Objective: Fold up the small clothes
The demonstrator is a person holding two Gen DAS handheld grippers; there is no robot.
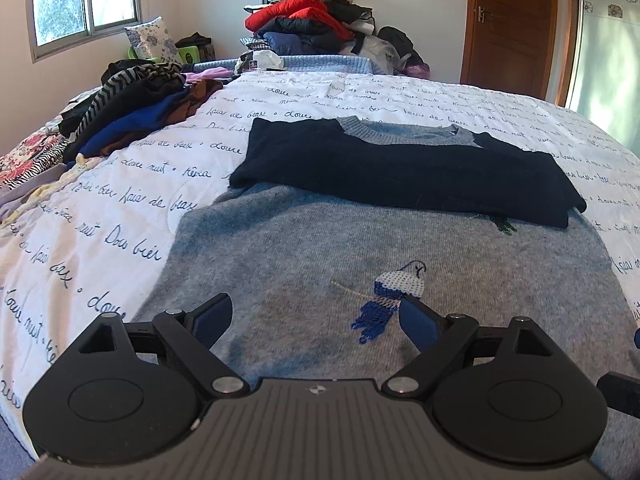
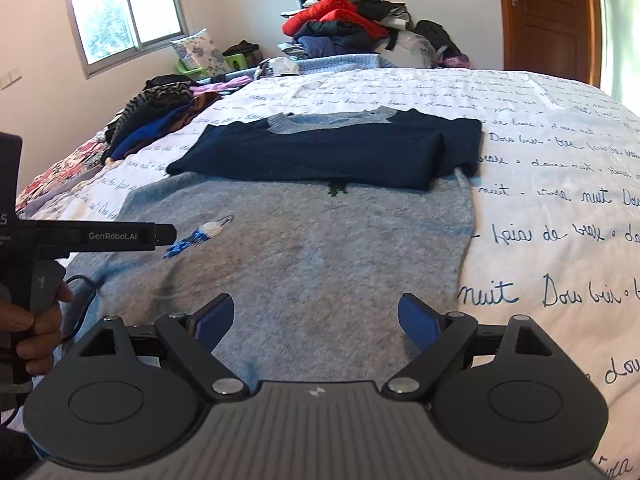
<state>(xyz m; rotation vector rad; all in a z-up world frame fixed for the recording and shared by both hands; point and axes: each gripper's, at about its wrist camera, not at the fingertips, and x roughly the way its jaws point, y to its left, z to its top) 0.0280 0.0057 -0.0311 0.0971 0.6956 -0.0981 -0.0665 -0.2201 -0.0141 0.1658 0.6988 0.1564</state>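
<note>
A: Jaws standing wide on both, nothing between them. The left gripper (image 1: pixel 316 320) is tilting down over the grey sweater (image 1: pixel 320 248), the right gripper (image 2: pixel 316 320) doing likewise near its right edge.

B: The sweater's lying flat on the script-printed bedspread (image 1: pixel 120 200), fuzzy knit, dark navy sleeves (image 1: pixel 400 172) folded across the chest, a sequinned bird (image 1: pixel 396 292) shimmering.

A: A hand (image 2: pixel 36 320) is gripping the left handle, cut off at the frame edge. The small green motif (image 2: pixel 336 189) is half hidden under the sleeves.
</note>
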